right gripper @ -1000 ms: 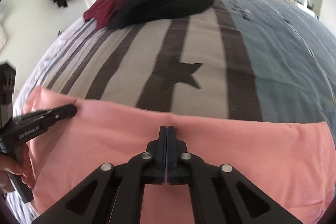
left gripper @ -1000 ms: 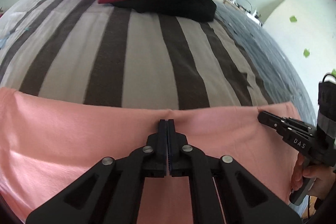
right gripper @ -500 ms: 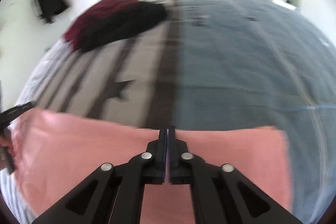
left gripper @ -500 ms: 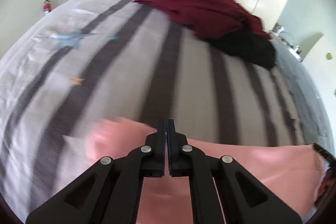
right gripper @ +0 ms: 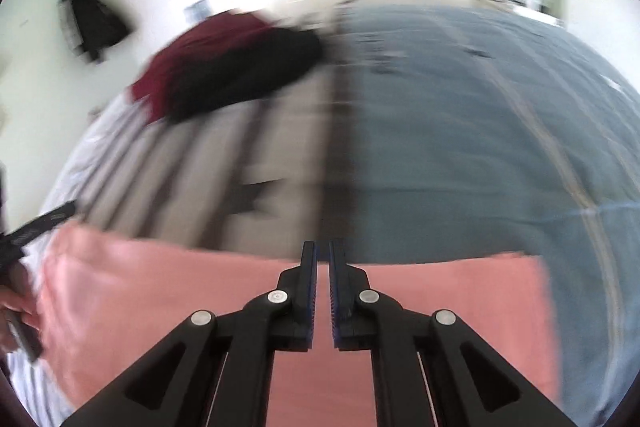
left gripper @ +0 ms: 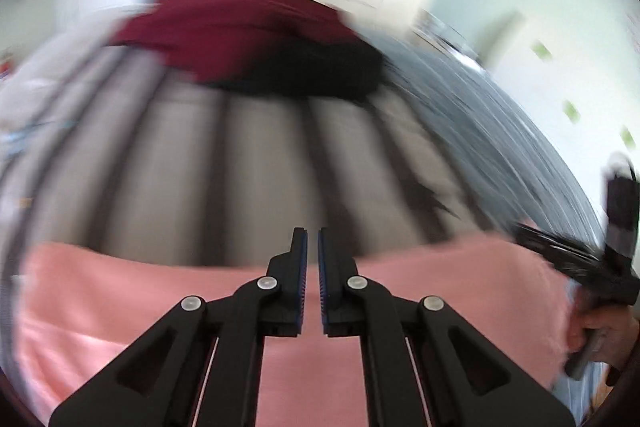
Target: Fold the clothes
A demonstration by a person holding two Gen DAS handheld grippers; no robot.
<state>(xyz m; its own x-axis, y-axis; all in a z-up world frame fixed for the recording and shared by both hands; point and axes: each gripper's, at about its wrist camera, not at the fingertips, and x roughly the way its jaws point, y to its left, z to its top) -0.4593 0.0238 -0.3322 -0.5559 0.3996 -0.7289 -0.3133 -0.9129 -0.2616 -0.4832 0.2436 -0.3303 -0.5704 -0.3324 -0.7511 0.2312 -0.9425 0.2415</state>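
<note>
- Both views badly motion-blurred.
- Pink garment (left gripper: 120, 307) spread flat across near edge of bed (left gripper: 260, 155), far hem straight, under both hand-held grippers; in right view (right gripper: 460, 299) too.
- Left hand-held gripper (left gripper: 312, 247): fingers slightly parted, narrow gap, nothing between them, above pink cloth, not gripping.
- Right hand-held gripper (right gripper: 322, 259): jaws have just been opening, small gap, nothing between pads, cloth released below.
- Right hand-held gripper also seen at right edge of left view (left gripper: 560, 255), hand (left gripper: 604, 335) on its handle, at pink garment's right end.
- Left hand-held gripper at left edge of right view (right gripper: 44, 223), by pink garment's left end; contact unclear.
- Dark red garment (left gripper: 232, 27) and black garment (left gripper: 312, 75) heaped together at far end of bed, well apart from pink one.
- Striped grey cover, dark star (right gripper: 252, 195) on it; blue-grey cover (right gripper: 480, 127) on right half.
</note>
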